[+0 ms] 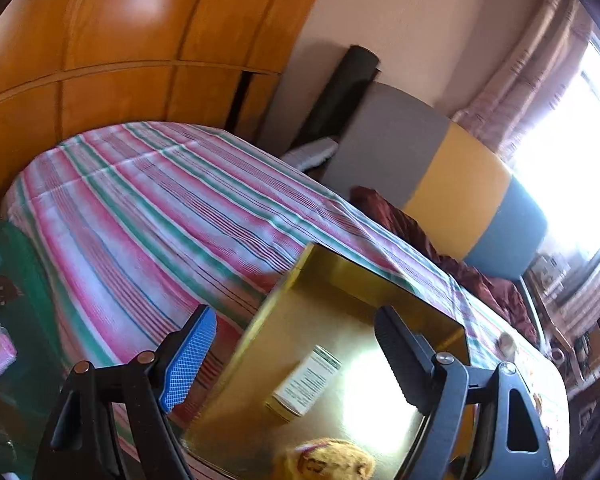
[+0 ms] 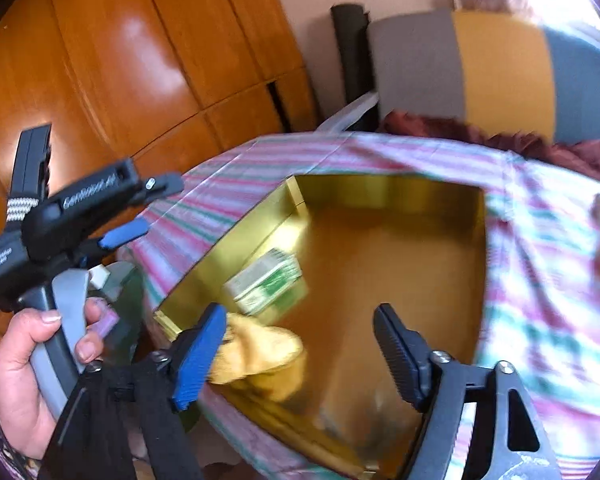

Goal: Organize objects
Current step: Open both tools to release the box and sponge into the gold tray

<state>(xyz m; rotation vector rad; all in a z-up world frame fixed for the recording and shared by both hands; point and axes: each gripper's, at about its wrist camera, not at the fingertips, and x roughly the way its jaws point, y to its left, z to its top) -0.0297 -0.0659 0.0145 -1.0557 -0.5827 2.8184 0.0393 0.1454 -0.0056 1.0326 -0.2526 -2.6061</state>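
Observation:
A shiny gold open box (image 1: 340,276) (image 2: 384,188) lies on the striped bedspread. Inside it lie a small white-and-green carton (image 1: 306,380) (image 2: 266,282) and a yellow plush toy (image 1: 332,462) (image 2: 260,350). My left gripper (image 1: 296,356) is open and empty, hovering over the box's near side above the carton. My right gripper (image 2: 300,356) is open and empty above the box, its blue pad next to the plush toy. The left gripper tool, held by a hand (image 2: 24,364), also shows at the left of the right wrist view.
The bed with pink, green and white striped cover (image 1: 140,208) fills the middle. A wooden wardrobe (image 1: 120,40) stands behind. A grey, yellow and blue headboard (image 1: 452,176) and dark red blanket (image 1: 420,236) lie right. A glass side table (image 1: 8,320) with small items stands left.

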